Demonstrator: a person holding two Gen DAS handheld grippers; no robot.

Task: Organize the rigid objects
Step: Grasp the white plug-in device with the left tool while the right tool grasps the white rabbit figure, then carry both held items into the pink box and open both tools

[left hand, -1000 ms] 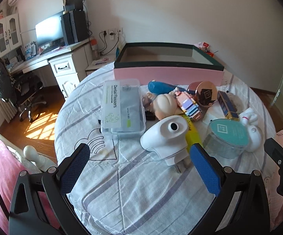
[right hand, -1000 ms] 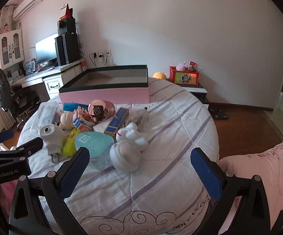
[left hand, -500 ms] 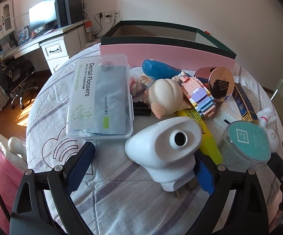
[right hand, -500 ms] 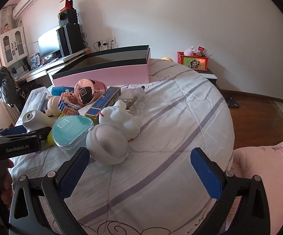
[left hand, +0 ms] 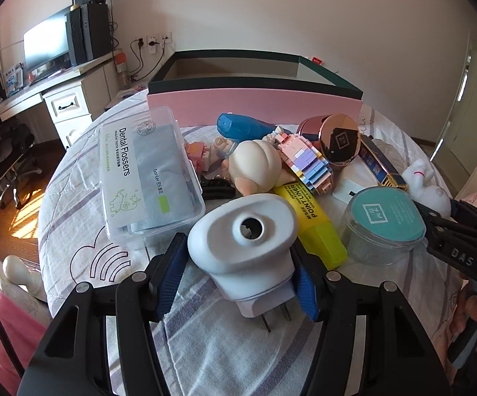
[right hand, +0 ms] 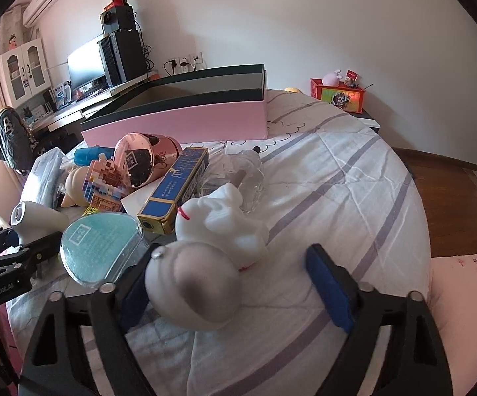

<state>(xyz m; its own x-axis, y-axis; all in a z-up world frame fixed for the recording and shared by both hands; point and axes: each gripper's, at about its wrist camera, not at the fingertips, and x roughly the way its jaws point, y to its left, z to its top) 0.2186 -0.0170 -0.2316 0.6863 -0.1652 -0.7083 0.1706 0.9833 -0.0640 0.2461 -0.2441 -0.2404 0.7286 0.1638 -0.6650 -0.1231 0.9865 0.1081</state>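
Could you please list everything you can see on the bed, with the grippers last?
Open cardboard box: one, pink, dark rim, far side.
Clear dental-flosser case: one, transparent, pile's left.
Plastic bottle: one, blue, before box.
Doll head: one, cream, middle.
Brick-built figure: one, pastel, beside doll head.
Round compact: one, rose-gold, behind figure.
Plug-in device: one, white, front.
Highlighter pen: one, yellow, beside device.
Long carton: one, blue-gold, right of compact.
Round tub: one, teal lid, near right.
Rabbit-shaped toy: one, white, between right jaws.
Left gripper: black, blue pads, just closed onto device.
Right gripper: same, just been closing, one pad clear of toy.
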